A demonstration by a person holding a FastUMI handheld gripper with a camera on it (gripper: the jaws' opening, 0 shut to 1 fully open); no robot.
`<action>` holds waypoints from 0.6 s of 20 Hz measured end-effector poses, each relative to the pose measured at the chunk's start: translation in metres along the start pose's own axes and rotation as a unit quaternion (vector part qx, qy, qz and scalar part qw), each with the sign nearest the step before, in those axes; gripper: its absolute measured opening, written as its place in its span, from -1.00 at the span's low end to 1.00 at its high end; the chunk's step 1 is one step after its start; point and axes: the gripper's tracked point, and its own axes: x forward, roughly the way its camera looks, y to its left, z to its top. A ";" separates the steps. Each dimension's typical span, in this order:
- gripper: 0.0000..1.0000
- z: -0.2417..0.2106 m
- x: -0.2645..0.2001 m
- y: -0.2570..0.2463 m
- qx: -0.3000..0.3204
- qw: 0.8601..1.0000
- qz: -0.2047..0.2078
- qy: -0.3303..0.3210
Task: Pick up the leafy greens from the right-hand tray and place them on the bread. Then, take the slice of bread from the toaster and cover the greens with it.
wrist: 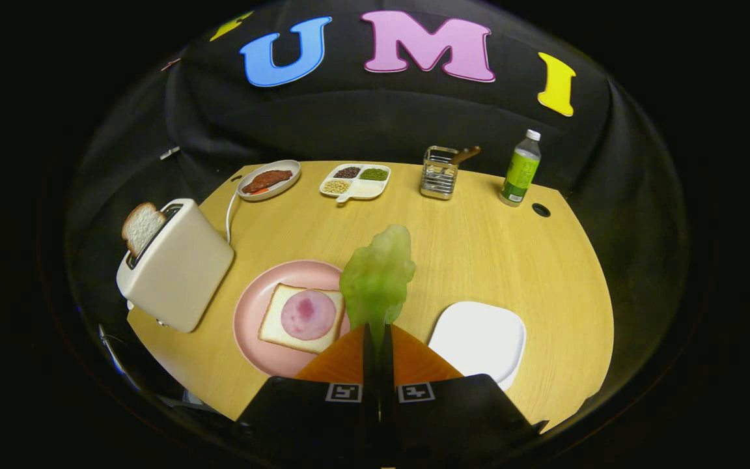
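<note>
Writing that can be read is scarce: the green-labelled clear plastic bottle with a white cap [521, 168] carries print too small to make out, and the gripper [378, 335] bears two square black-and-white coded markers near its base. The gripper is closed on the stem end of a crinkled, translucent pale-green lettuce leaf [377, 277], both fingers pressing on it, the leaf standing up ahead of them above the worktop [479, 247], a pale wood-grain surface with a rounded edge. Just left of the fingers lies a round pink plate [251, 319] holding a square slice of white bread [277, 326] topped with a round pink slice of ham [308, 314]. To the right sits a glossy white square tray with rounded corners [479, 339]. Further left, a smooth cream toaster [180, 270] holds a slice of toast [142, 226] sticking out of its slot. Beyond are an oval dish of reddish-brown meat [269, 179], a white four-compartment dish of grains [355, 181] and a wire metal holder [439, 172].
</note>
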 end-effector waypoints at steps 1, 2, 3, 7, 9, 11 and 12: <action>-0.89 0.000 0.003 0.009 -0.006 1.000 0.004 0.002; -0.89 0.000 0.006 0.017 -0.012 1.000 0.008 0.003; -0.89 -0.001 0.009 0.025 -0.018 1.000 0.012 0.006; -0.89 -0.008 0.022 0.056 -0.036 0.999 0.028 0.024; -0.87 -0.013 0.028 0.068 -0.045 0.998 0.033 0.032; -0.86 -0.015 0.033 0.077 -0.058 0.997 0.034 0.038; -0.86 -0.016 0.037 0.079 -0.062 0.997 0.034 0.040</action>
